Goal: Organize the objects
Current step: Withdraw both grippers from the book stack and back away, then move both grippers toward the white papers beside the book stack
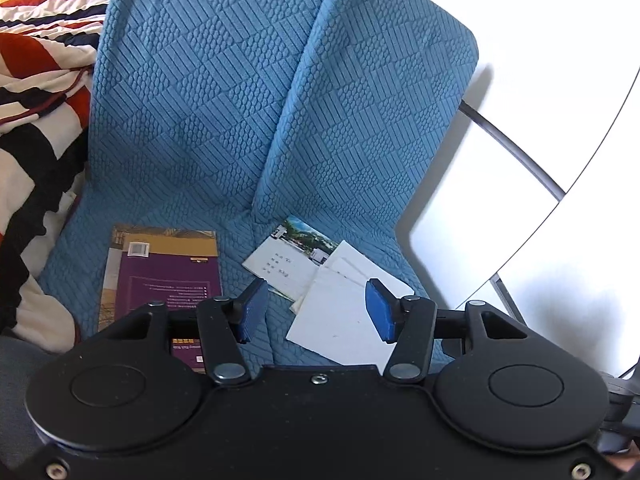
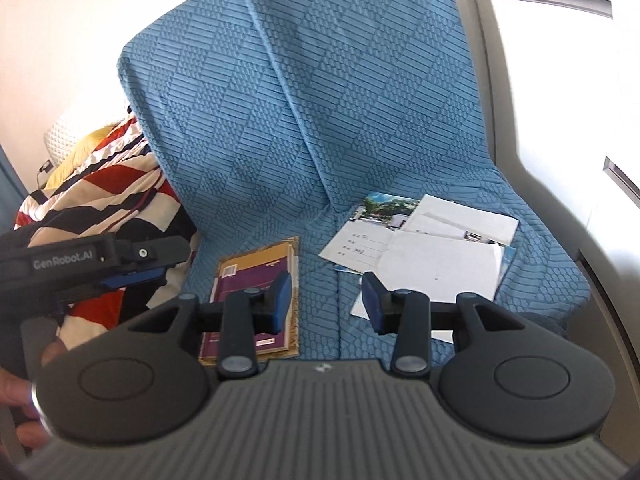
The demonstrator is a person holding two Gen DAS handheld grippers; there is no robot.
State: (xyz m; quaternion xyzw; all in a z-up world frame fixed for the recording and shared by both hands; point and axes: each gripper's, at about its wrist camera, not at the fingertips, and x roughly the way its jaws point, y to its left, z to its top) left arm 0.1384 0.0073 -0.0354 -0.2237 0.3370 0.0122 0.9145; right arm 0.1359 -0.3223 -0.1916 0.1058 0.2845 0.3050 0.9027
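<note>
Both grippers hang above the blue seat cover (image 1: 192,128) with nothing between their pads: left gripper (image 1: 316,310) spread apart, right gripper (image 2: 326,300) also parted. Beyond them lie a purple book (image 1: 160,280) and, just beside it, loose white papers (image 2: 432,256). Striped bedding (image 1: 36,92) sits farther left.

A sofa seat covered in blue quilted fabric (image 2: 320,312) is seen. On it a purple and gold book (image 2: 256,280) is laid flat, with loose overlapping papers and postcards (image 2: 424,248) beside it.
</note>
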